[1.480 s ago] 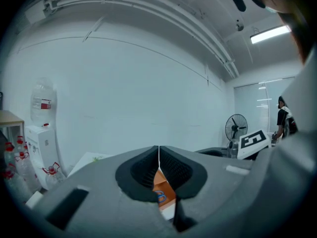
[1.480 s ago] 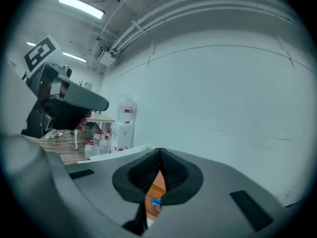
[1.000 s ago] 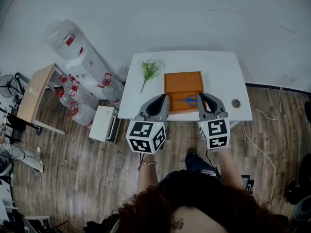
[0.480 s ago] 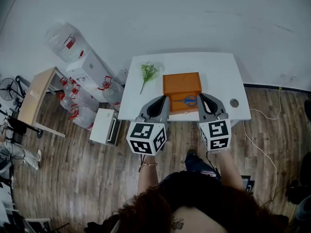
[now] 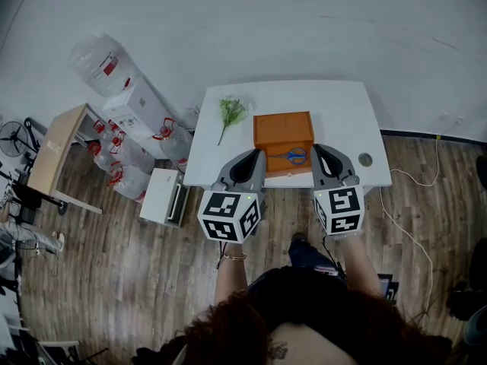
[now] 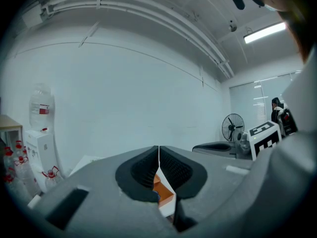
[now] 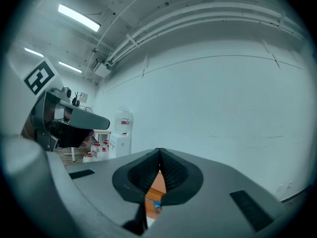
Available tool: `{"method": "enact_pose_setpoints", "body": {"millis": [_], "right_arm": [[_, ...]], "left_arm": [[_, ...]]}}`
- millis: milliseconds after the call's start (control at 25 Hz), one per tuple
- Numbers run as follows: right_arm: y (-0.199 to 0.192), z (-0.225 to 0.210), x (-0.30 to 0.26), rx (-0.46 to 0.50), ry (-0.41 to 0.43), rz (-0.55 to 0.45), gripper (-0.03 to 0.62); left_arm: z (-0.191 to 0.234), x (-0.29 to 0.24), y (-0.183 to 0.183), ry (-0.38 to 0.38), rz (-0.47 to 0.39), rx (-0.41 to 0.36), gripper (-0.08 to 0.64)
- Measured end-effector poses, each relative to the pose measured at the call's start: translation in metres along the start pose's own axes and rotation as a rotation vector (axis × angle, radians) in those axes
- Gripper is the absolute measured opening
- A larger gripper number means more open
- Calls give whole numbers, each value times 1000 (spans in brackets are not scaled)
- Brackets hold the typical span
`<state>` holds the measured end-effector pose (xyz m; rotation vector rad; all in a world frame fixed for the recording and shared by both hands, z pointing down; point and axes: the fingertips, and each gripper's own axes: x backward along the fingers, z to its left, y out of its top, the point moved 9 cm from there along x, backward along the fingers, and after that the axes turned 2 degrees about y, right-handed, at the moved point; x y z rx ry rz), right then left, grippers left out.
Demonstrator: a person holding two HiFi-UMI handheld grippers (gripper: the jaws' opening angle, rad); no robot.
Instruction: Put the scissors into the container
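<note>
In the head view an orange container (image 5: 283,131) stands on the white table (image 5: 342,120), near its front edge. Blue-handled scissors (image 5: 292,156) lie on the container's front part, which lies flat toward me. My left gripper (image 5: 251,158) is held at the table's front edge, left of the scissors, shut and empty. My right gripper (image 5: 321,155) is held to their right, also shut with nothing in it. In the left gripper view its jaws (image 6: 158,155) meet, with orange showing below them. In the right gripper view the jaws (image 7: 160,158) touch, and the scissors (image 7: 157,206) show below.
A green plant sprig (image 5: 232,112) lies on the table's left part. A round hole (image 5: 365,159) sits near the table's right front corner. Left of the table stand a water dispenser (image 5: 137,105), water bottles (image 5: 122,158), a white box (image 5: 163,195) and a wooden table (image 5: 53,147).
</note>
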<state>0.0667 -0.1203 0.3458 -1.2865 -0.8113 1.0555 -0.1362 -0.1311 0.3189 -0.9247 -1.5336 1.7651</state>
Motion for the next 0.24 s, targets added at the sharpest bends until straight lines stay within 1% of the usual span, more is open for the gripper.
{"method": "enact_pose_setpoints", "body": {"millis": [240], "right_arm": [[1, -8, 2, 10, -3, -17, -2]], "left_arm": [[-6, -7, 0, -8, 2, -5, 20]]}}
